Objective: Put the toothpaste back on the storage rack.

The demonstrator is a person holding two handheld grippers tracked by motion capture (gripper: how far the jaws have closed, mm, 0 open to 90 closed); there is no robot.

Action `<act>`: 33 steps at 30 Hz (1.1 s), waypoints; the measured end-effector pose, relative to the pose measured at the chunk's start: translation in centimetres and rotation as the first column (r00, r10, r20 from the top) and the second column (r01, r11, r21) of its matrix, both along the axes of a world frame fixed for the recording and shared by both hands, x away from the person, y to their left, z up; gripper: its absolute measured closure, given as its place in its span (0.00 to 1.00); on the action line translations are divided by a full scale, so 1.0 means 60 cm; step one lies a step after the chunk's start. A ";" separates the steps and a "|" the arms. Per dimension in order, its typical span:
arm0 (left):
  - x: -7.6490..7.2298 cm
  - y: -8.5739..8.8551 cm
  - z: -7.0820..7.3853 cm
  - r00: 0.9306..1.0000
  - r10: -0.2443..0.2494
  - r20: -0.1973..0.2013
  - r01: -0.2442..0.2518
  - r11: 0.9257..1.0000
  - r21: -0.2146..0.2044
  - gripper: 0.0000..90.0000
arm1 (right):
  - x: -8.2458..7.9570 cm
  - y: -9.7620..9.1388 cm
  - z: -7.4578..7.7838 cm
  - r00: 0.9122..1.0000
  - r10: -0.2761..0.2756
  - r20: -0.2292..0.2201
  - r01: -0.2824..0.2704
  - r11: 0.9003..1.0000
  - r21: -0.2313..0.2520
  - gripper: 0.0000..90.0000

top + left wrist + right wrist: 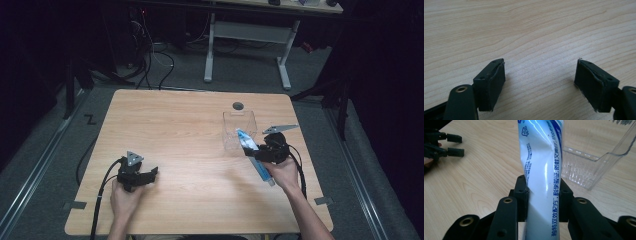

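Wooden table point(190, 150), dim room | right gripper point(256, 153) clamped on toothpaste tube point(541, 170), crimped end aimed at clear plastic bin point(239, 122) just ahead, likely for dropping in | left gripper point(150, 175) idle near the table, jaws apart, nothing between, keeping clear.

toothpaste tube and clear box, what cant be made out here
- Toothpaste tube: its top end is cut off by the right gripper view's upper edge; its lower part hides behind the right claw shut on it.
- Tube print: too small to read in the high view.
- Clear box: whether anything lies inside is unclear in the high view, through the tube and glare.
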State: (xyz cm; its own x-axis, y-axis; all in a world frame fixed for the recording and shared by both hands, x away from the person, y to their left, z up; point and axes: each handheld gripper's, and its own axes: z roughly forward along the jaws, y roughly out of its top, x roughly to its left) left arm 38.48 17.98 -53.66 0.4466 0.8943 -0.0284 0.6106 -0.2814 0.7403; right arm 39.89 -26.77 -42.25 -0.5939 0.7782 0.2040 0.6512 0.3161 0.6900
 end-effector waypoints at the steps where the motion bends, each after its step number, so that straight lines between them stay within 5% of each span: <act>1: 0.000 0.000 0.000 1.000 0.000 0.000 0.000 1.000 0.000 0.28 | 0.001 -0.001 0.004 1.000 -0.003 0.002 0.003 1.000 -0.002 0.77; 33: 0.001 0.000 0.000 1.000 0.001 0.000 -0.001 1.000 0.001 0.28 | 0.072 -0.007 0.090 0.990 -0.056 0.126 0.041 0.993 0.112 0.77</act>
State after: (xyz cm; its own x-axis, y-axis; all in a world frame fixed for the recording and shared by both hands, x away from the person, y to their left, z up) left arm 38.53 17.97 -53.66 0.4454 0.8949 -0.0276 0.6108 -0.2811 0.7402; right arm 44.24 -27.22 -36.87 -0.5829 0.7840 0.2135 0.5671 0.2044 0.7979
